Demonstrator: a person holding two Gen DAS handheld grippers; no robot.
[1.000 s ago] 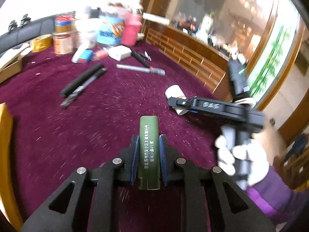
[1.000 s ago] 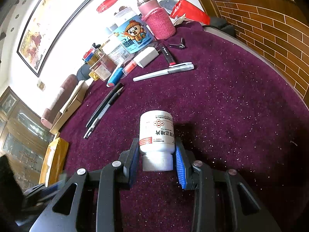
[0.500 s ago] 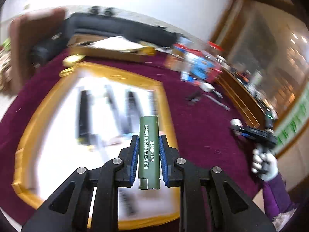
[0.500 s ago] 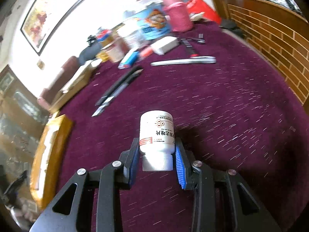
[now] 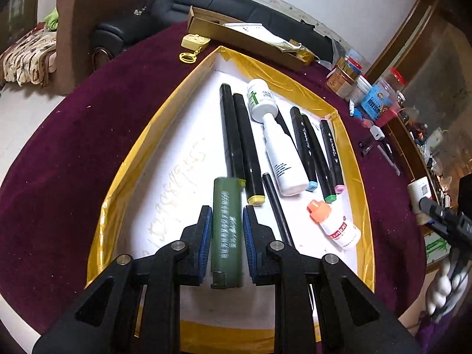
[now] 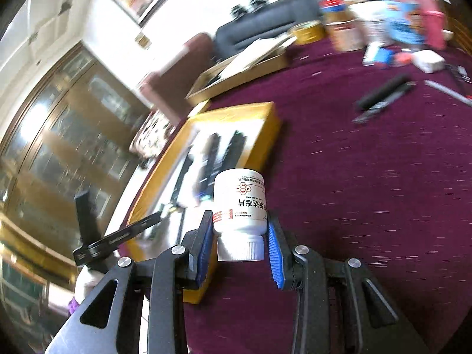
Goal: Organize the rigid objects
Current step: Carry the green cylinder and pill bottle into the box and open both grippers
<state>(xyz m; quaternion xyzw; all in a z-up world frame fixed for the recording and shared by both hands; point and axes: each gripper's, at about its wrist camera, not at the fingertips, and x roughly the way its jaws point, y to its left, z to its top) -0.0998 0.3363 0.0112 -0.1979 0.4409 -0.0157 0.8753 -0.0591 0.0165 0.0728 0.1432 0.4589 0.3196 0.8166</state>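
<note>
My left gripper (image 5: pixel 227 227) hangs over the gold-rimmed white tray (image 5: pixel 355 159). Its jaws stand slightly apart around a green lighter (image 5: pixel 226 230), with small gaps on both sides. The tray holds several black markers (image 5: pixel 240 144), a white spray bottle (image 5: pixel 280 150), a white and green bottle (image 5: pixel 261 100) and a small orange-capped bottle (image 5: pixel 333 221). My right gripper (image 6: pixel 239 230) is shut on a white pill bottle (image 6: pixel 240 206), held above the purple cloth beside the tray (image 6: pixel 265 141). It also shows at the right edge of the left wrist view (image 5: pixel 436 212).
The table is covered in purple cloth (image 5: pixel 73 153). A cardboard box (image 5: pixel 247 39) and a gold keychain (image 5: pixel 194 42) lie beyond the tray. Jars and tubs (image 5: pixel 371 94) stand at the far right. Loose pens (image 6: pixel 383 97) lie on the cloth.
Both grippers swung left toward the tray. The left one now hangs over the tray and its jaws have loosened around the lighter. The right still carries the pill bottle.
</note>
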